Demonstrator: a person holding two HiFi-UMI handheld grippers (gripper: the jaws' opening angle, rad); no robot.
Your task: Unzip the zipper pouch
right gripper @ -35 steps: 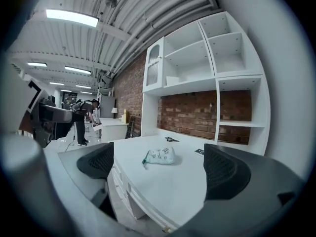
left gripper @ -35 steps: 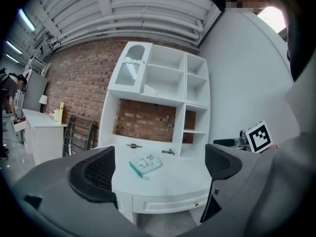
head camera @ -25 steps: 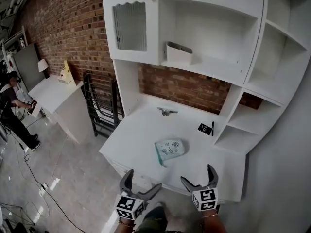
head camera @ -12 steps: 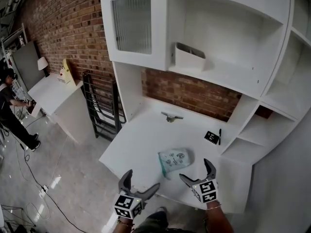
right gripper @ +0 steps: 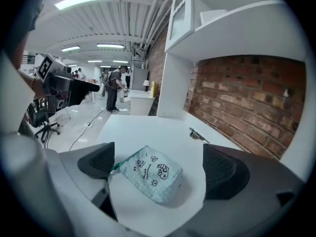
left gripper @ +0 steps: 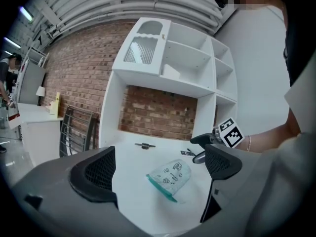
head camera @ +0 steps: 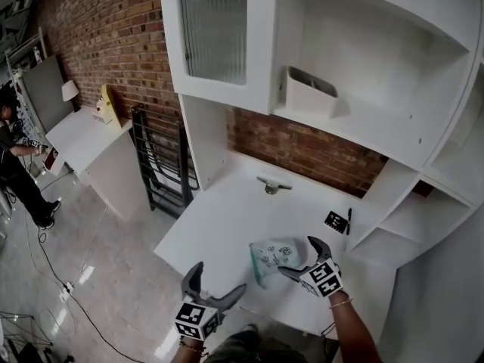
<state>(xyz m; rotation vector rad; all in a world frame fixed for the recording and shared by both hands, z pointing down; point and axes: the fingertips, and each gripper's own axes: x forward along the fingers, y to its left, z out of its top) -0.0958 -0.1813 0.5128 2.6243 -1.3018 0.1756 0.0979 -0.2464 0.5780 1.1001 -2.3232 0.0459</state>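
Observation:
A pale green checked zipper pouch (head camera: 272, 254) with small drawings lies on the white desk (head camera: 219, 218), its teal zipper edge toward the desk's front. My right gripper (head camera: 301, 257) is open, just to the right of the pouch and close above it. In the right gripper view the pouch (right gripper: 150, 173) lies between the open jaws (right gripper: 157, 167), untouched. My left gripper (head camera: 213, 287) is open, in front of the desk's front edge and apart from the pouch. In the left gripper view the pouch (left gripper: 170, 176) lies ahead, with the right gripper (left gripper: 203, 148) beyond it.
A small metal object (head camera: 272, 185) lies near the brick back wall. A black card and pen (head camera: 339, 221) sit at the back right. White shelves and a glass-door cabinet (head camera: 227, 36) rise above the desk. A black rack (head camera: 155, 161) stands at the left; a person (head camera: 19, 165) is far left.
My right gripper has moved forward and up over the desk to the pouch's right side. The left gripper has stayed in front of the desk. The head view has shifted closer.

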